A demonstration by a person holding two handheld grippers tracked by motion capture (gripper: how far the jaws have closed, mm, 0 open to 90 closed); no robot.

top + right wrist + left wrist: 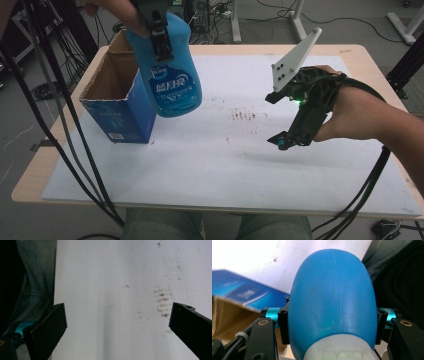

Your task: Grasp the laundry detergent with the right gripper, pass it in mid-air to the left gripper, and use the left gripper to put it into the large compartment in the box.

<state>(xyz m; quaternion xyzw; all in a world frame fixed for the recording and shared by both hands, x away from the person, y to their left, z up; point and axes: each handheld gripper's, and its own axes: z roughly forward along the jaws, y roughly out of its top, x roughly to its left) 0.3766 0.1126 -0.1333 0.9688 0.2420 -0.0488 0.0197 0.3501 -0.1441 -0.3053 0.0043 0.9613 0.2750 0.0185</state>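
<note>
White-topped counter [220, 165], cardboard box [116, 95] at upper left of the high view. Left gripper [161, 37] is clamped on the blue bottle [170, 75], held in the air just right of the box's open top. Right gripper [280, 120] is spread wide, nothing between its jaws, mid-right. My read: bottle goes into the box. Centre it over the opening, keep it vertical, lower clear of the flaps, then release.

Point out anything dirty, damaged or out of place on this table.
A patch of brown smudges stains the white mat near its middle. The open cardboard box has a ragged top edge. Nothing is spilled.
</note>
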